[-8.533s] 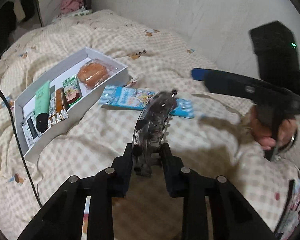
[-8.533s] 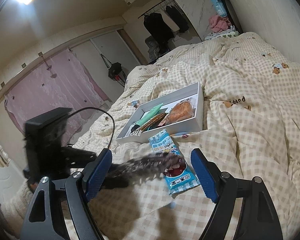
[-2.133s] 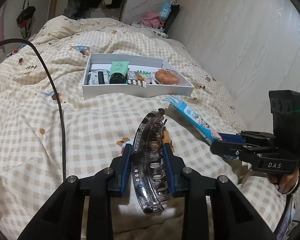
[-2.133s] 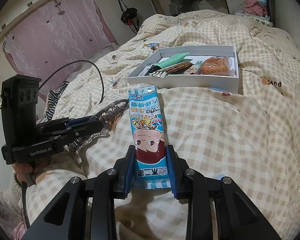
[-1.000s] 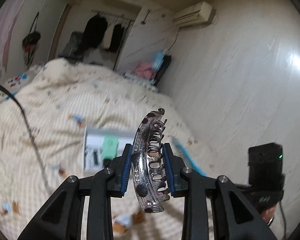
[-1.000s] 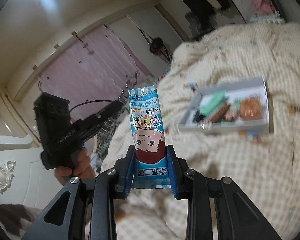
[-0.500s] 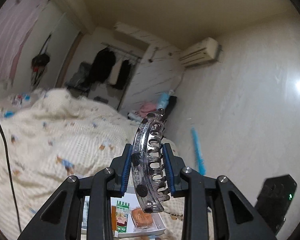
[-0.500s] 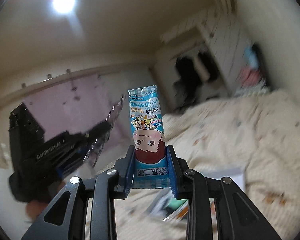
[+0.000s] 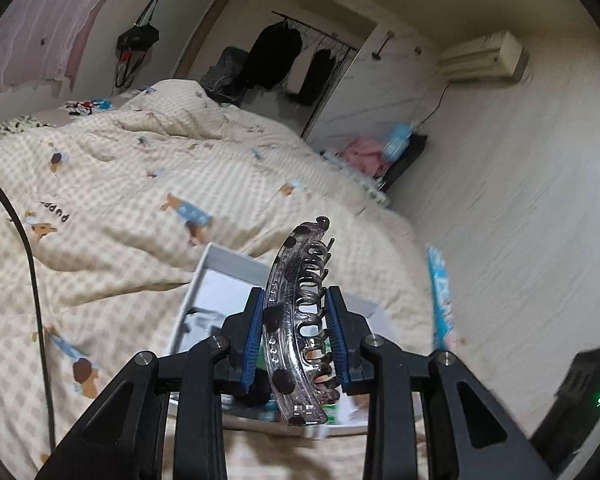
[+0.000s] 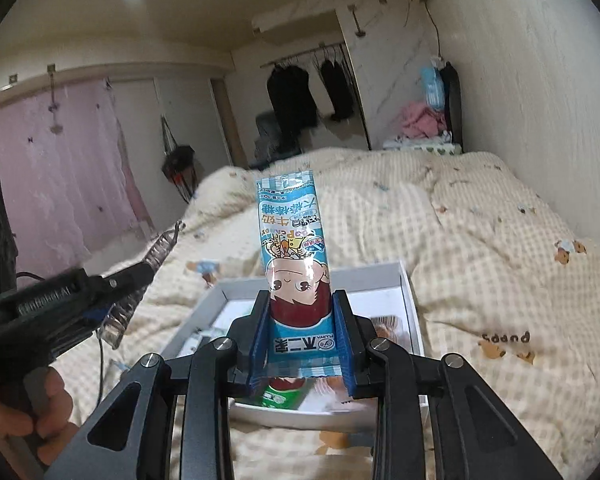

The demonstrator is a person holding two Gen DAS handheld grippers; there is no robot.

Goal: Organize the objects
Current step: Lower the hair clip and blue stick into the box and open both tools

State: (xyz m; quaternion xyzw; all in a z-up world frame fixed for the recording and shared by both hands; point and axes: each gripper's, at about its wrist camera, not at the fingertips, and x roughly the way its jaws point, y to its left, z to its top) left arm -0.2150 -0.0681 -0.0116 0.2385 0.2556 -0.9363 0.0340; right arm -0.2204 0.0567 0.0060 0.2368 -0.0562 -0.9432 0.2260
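Bedroom with pale walls, dark clothes on a rail at about 12 o'clock, and a bed covered by a cream checked duvet printed with small puppies. On the duvet sits a white box, an open shallow tray already holding a few small packets; I cannot make out most of them through the motion blur.

My left gripper is clamped on a clear smoky hair claw, which stands upright between the blue pads with its teeth turned toward 3 o'clock. From the left wrist camera the box lies directly behind and below the claw, its far wall showing at about 11 o'clock from the clip.

My right gripper is closed on the lower end of a blue candy packet showing a cartoon child's face; the packet sticks straight up toward 12 o'clock. The box sits just beyond it, with bare white floor visible at about 1 o'clock.

I judge that both items are lifted and being carried over the box, so the placing step is at hand. Next I would need to tip each gripper down, choose a free patch of the box floor, lower until the item rests, then release, one hand at a time so the two tools do not collide.
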